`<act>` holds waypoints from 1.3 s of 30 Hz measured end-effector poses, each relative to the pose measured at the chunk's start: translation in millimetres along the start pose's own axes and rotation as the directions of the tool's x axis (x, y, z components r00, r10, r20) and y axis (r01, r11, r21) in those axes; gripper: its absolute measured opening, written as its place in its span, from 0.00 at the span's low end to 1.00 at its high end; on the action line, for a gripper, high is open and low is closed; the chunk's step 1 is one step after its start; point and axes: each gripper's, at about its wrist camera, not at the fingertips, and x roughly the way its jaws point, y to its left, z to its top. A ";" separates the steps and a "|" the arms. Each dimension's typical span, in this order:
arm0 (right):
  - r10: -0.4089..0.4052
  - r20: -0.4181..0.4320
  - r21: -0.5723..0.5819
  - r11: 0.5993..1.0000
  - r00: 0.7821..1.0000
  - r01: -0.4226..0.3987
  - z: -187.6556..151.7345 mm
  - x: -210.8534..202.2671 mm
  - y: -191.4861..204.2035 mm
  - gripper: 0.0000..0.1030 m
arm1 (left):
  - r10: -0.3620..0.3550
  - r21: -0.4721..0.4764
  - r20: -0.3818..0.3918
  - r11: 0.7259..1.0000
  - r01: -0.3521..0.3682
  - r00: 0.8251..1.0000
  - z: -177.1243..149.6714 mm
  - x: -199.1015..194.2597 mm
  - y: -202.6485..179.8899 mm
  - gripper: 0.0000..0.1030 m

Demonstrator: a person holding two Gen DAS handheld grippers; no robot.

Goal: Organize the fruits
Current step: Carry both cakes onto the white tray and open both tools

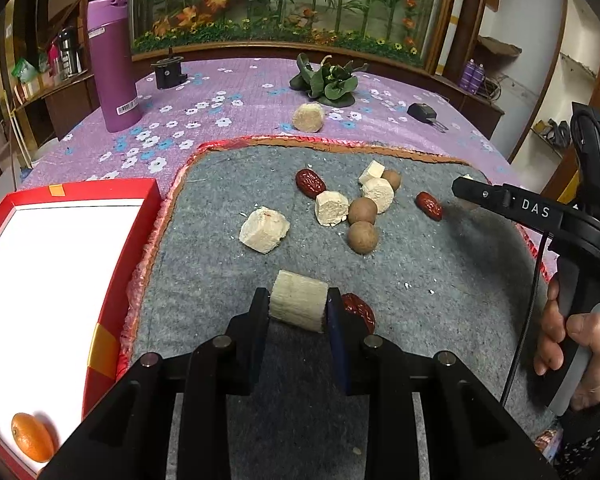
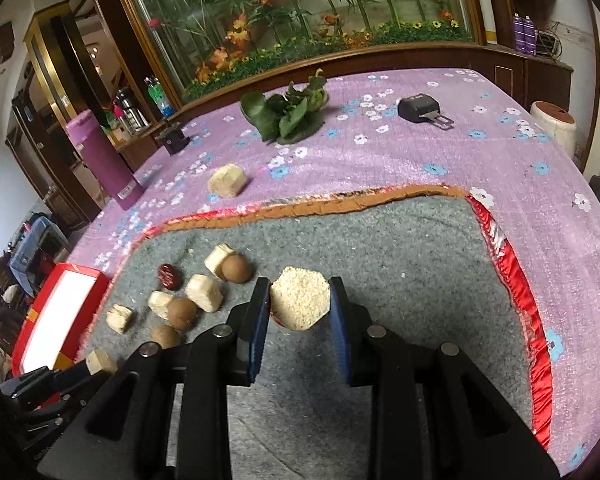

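Item: pale fibrous cylinder chunk (image 1: 298, 301), low centre of the left wrist view, clamped across its round flanks by the left gripper (image 1: 298, 306) on the grey felt mat (image 1: 420, 264); a red date (image 1: 360, 311) lies just beside the right finger, partly hidden behind it. Second item: a pale chunk with a grainy cut face (image 2: 300, 303), centre of the right wrist view, gripped by the right gripper (image 2: 300, 306); whether it rests on the mat or is lifted cannot be told. Handling, as judged: both pieces look light, dry and crumbly, with crumbs scattered on the felt, so moderate pressure on the flat or curved sides suits them; edges may flake. Loose stock mid-frame in the left view: more pale chunks, round brown fruits (image 1: 363, 237), further dates. The red box (image 1: 100, 200) at the left edge holds an orange (image 1: 32, 437); its white interior is overexposed and cut off by the frame, so other contents are unreadable. One chunk (image 1: 308, 117) sits apart on the purple cloth.
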 end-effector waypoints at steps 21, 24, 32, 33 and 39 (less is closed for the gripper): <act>0.463 -0.202 -0.205 0.841 0.863 -0.500 -68.4 9.5 204.7 0.30 | 0.475 -0.075 0.173 0.880 -0.469 0.863 -27.7 -87.4 102.6 0.27; 0.475 -0.224 -0.243 0.818 0.851 -0.521 -79.4 12.7 230.7 0.30 | 0.493 -0.116 0.154 0.870 -0.480 0.857 -34.4 -90.1 123.4 0.27; 0.448 -0.262 -0.298 0.805 0.855 -0.514 -102.5 25.8 262.6 0.30 | 0.518 -0.153 0.137 0.853 -0.499 0.844 -46.0 -93.2 148.5 0.27; 0.437 -0.258 -0.312 0.806 0.862 -0.502 -104.1 26.8 264.4 0.30 | 0.521 -0.155 0.131 0.851 -0.502 0.843 -46.8 -92.0 150.7 0.27; 0.405 -0.268 -0.329 0.814 0.874 -0.478 -106.4 29.6 267.8 0.31 | 0.527 -0.164 0.107 0.845 -0.508 0.843 -52.7 -88.8 160.5 0.28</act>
